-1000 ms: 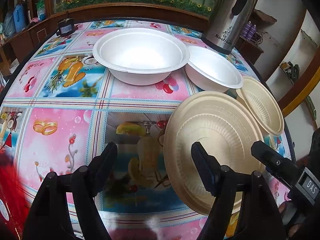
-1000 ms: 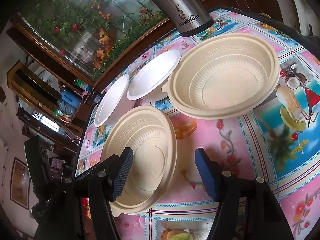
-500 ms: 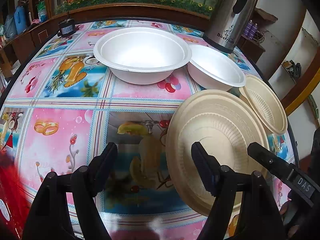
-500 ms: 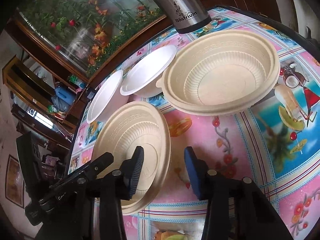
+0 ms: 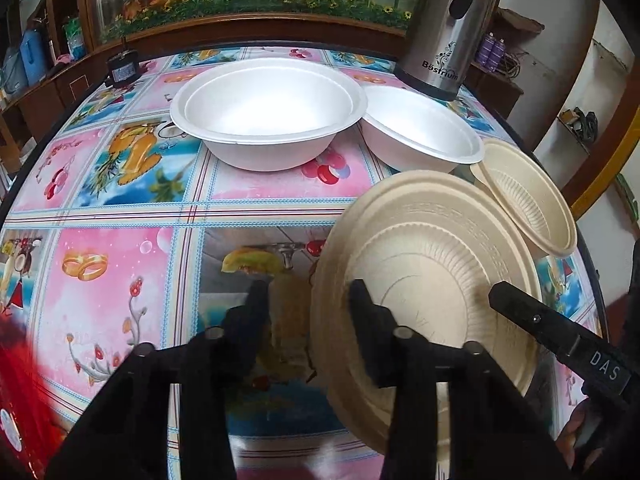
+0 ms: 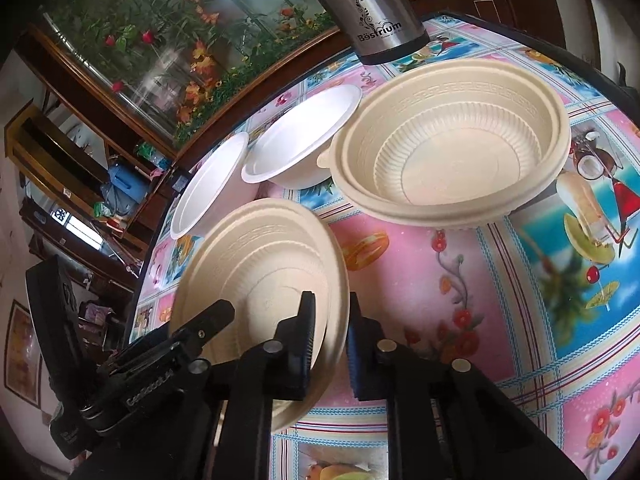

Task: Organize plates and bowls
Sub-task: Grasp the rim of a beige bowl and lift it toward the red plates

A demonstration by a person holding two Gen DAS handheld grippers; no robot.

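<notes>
Both grippers have narrowed since the earlier frames, and each now straddles the rim of the same beige plate, which lies at the near edge of the table, close to the person.

Right gripper: jaws shut on the plate's near rim, pads pressing from either side. Left gripper: jaws closing across the plate's left rim; one finger sits inside the plate and the other outside it, but contact is not confirmed, as that finger is blurred.

Step in hand, by my judgement: securing the plate for transfer. A beige bowl of matching pattern stands just beyond it, the likely partner for stacking. The next move calls for a firm grip, a level lift clear of the table, and care with a thin rim that may flex.

Further out stand a large white bowl and a smaller white bowl, near each other, with a steel kettle behind them.

Only the right wrist view shows the clamp on the rim and the beige bowl's full interior. Only the left wrist view shows the large white bowl whole and the person's hand behind the other gripper.
</notes>
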